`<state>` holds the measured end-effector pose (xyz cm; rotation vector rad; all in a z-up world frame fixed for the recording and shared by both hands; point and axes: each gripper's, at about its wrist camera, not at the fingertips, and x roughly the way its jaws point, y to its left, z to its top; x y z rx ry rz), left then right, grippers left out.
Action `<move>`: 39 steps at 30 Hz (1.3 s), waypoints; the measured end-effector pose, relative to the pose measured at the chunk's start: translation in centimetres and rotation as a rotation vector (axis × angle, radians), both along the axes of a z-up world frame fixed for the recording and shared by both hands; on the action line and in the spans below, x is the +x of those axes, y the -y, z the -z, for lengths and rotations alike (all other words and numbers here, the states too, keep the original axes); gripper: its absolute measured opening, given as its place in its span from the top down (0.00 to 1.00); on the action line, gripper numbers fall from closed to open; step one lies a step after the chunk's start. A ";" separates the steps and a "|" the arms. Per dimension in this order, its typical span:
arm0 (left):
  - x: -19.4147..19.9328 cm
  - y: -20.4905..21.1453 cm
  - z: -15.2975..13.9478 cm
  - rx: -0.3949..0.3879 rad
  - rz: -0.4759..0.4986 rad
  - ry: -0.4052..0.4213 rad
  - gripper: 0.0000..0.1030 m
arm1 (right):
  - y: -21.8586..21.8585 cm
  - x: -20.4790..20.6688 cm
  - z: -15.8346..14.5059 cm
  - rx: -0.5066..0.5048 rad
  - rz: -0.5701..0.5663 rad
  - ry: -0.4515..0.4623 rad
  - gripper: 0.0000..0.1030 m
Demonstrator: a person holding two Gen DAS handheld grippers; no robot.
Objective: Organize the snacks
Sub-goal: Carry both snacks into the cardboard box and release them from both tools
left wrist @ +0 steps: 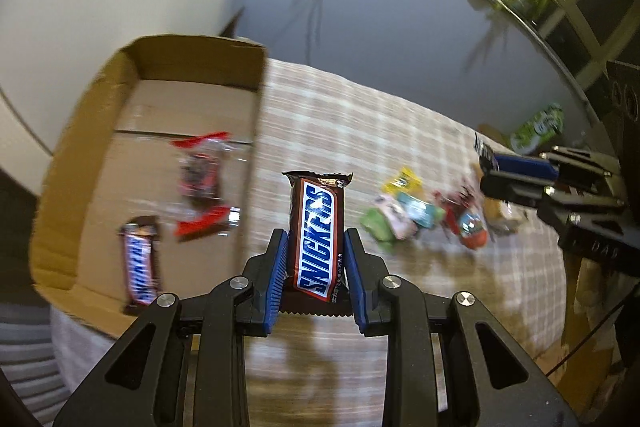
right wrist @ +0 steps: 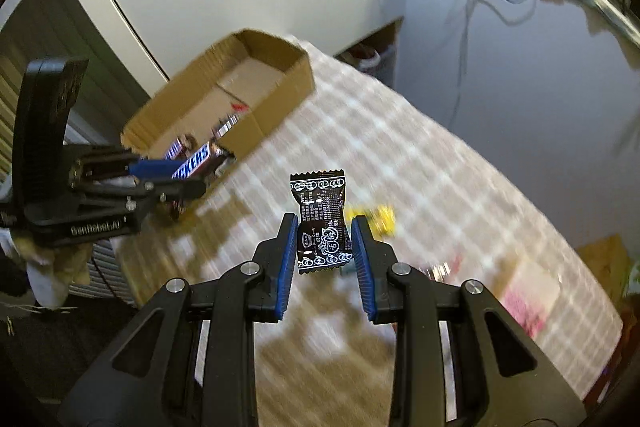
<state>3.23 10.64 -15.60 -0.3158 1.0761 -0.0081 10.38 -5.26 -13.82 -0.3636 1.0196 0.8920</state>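
Note:
My left gripper is shut on a Snickers bar, held above the checked tablecloth just right of the cardboard box. The box holds another Snickers bar and a red clear-wrapped snack. My right gripper is shut on a small black candy packet, held over the table. The left gripper with its Snickers also shows in the right wrist view, next to the box. The right gripper shows at the right edge of the left wrist view.
A pile of loose wrapped candies lies on the checked tablecloth to the right. A green packet lies farther back. A yellow candy lies beyond the right gripper. Cables hang on the wall behind.

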 end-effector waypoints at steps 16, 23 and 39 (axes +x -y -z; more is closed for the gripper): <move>-1.2 -8.8 1.0 0.051 -0.162 -0.024 0.74 | -12.4 2.9 1.0 -0.011 -0.094 -0.014 0.72; -0.9 -10.7 1.8 0.050 -0.183 -0.038 0.74 | -16.9 3.4 2.6 -0.057 -0.132 -0.011 0.72; 0.3 -12.1 2.7 0.028 -0.194 -0.045 0.70 | -20.3 4.9 4.6 -0.089 -0.121 -0.018 0.57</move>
